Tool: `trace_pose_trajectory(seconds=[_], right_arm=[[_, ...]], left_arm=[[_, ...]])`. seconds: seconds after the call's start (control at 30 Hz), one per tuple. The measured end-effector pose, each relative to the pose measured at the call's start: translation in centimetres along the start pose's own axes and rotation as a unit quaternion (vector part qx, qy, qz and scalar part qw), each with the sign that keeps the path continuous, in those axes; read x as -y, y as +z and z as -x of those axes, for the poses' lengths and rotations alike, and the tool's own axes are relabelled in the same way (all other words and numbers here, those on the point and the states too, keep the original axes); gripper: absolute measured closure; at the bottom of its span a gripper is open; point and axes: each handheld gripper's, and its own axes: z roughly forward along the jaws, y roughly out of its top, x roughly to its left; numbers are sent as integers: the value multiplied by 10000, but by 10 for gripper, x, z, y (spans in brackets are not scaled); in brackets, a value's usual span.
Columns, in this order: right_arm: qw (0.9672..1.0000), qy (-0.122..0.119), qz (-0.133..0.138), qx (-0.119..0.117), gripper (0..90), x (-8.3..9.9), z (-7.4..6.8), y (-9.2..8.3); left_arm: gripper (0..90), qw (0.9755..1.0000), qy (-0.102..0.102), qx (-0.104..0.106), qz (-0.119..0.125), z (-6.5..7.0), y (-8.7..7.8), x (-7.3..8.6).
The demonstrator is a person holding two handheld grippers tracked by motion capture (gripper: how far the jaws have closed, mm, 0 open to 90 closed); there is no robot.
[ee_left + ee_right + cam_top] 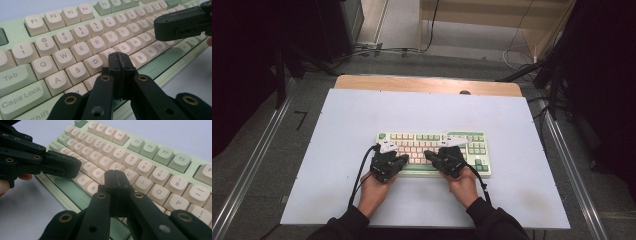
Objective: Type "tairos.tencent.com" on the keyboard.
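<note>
A pale green keyboard (472, 145) with cream keys lies mid-table on the white mat. Both hands hold black grippers over its front rows. My left gripper (405, 159) is shut with nothing in it; in the left gripper view its tips (120, 58) hover over the D and F keys of the keyboard (75, 50). My right gripper (427, 154) is shut and empty too, and its tips (115, 176) sit above the H and J keys of the keyboard (150, 165). The two tips point at each other a short gap apart above the long green spacebar (72, 191).
The white mat (352, 115) covers a wooden table whose back edge (412, 82) shows. Metal rails (247, 170) run along both sides. Cables and dark stands (557, 70) stand on the floor behind. The grippers' cables (359, 177) trail toward the person.
</note>
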Motion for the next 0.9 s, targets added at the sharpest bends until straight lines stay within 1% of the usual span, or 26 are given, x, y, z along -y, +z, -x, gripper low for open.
trace_pose_trajectory(seconds=[0.07, 0.23, 0.53, 0.67, 0.9], right_arm=[[10000, -4, 7, -2, 873, 0, 0, 0], [10000, -6, 5, -6, 873, 0, 0, 0], [10000, -10, -18, 0, 873, 1, -1, 0], [10000, -23, -33, 5, 873, 1, -1, 0], [10000, -18, -32, -6, 873, 1, -1, 0]], left_arm=[[900, 10000, -16, 2, 68, -1, -2, -1], [900, 9999, -71, 6, 138, -4, -4, -3], [900, 9994, -158, -111, 292, -13, -6, -6], [900, 9989, -239, -164, 366, -18, -6, -9], [900, 9986, -291, -196, 385, -21, -7, -11]])
